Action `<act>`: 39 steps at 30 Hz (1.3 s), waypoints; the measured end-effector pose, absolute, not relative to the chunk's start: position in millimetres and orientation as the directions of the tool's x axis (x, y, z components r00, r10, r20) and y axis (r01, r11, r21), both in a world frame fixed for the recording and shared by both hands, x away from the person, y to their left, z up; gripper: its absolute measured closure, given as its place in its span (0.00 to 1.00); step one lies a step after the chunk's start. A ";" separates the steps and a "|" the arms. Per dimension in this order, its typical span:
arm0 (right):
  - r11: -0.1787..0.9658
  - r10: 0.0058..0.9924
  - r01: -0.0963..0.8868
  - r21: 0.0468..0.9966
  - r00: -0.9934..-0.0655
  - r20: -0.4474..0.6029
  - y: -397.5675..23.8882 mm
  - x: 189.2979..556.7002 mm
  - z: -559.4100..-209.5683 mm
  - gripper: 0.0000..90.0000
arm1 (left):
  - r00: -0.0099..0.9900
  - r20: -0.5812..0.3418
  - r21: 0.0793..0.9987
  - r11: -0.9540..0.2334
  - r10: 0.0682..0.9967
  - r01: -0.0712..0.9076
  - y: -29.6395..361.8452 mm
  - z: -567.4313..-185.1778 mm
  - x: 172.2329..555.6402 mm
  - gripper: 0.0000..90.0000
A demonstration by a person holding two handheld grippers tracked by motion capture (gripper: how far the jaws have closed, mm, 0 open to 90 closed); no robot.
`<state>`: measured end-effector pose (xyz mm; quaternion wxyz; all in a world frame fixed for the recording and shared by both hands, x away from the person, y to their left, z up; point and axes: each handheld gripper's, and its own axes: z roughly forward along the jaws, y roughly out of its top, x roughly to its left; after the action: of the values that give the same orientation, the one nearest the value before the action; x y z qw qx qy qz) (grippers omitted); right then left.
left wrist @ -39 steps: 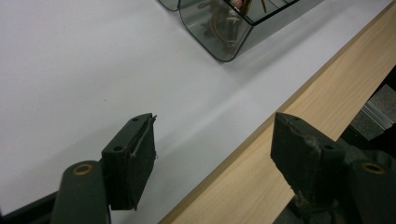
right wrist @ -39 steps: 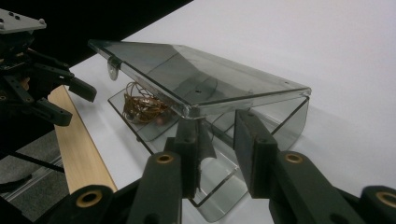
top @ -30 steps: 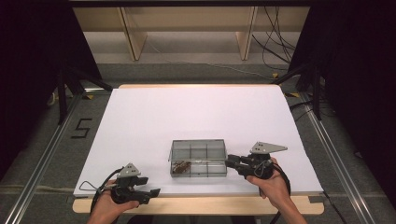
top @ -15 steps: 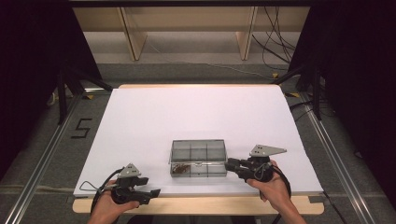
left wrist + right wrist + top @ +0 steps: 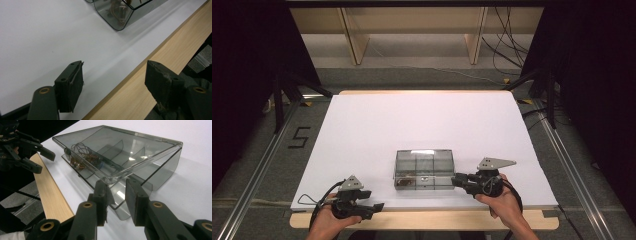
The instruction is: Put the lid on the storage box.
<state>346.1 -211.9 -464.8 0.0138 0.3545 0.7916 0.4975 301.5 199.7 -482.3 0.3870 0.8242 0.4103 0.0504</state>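
Tangled contents in the smoky transparent plastic compartment box (image 5: pixel 424 169) are hard to identify, maybe wires. The right gripper (image 5: pixel 116 195) is held level at the box's near right corner, jaws narrowly apart around the raised lid's corner; pad contact unclear. The left gripper (image 5: pixel 113 80) rests spread over the white table edge (image 5: pixel 362 130), well apart from the box.

White-topped table (image 5: pixel 412 125), smoky plastic box (image 5: pixel 424 162)

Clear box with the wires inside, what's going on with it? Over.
Right hand-held gripper at the clear box corner, jaws partly closed, lid corner between them. Left hand-held gripper open, apart. Lid ajar. Nothing in the way.
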 end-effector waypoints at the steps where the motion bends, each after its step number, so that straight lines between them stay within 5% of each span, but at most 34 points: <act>1: 0.251 0.573 0.547 0.798 -0.749 0.333 -211.5 346.0 -465.4 0.80 | 0.660 -0.232 0.678 -0.368 0.715 0.637 200.0 -482.2 301.6 0.34; 39: 0.295 0.590 0.568 0.768 -0.741 0.321 -212.8 339.0 -474.8 0.79 | 0.656 -0.239 0.674 -0.364 0.716 0.643 199.3 -483.0 301.1 0.34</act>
<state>339.0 -212.8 -474.8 0.0114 0.3598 0.8046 0.4723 301.1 199.3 -483.0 0.3847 0.8245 0.4121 0.0477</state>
